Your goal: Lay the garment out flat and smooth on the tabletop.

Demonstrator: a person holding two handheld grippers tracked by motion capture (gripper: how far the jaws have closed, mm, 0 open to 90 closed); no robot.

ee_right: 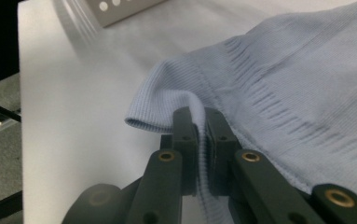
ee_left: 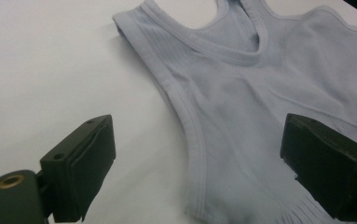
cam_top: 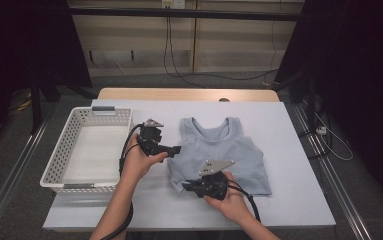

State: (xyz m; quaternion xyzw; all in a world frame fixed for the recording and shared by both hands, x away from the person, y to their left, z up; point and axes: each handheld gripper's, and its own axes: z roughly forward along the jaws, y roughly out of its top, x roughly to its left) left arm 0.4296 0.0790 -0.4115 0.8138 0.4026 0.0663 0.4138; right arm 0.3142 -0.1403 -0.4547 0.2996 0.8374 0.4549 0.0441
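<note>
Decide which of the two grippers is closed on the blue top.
The right gripper: its jaws pinch the ribbed hem of the blue top. The left gripper stands wide open over the top's side edge.

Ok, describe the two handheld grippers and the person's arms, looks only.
The left gripper and right gripper are both black, blocky units with two flat rectangular jaws, brass-coloured rivets at the linkage joints and a grey three-cornered plate on top. A thick black cable trails from each. The person's forearms are bare; no sleeves show.
</note>
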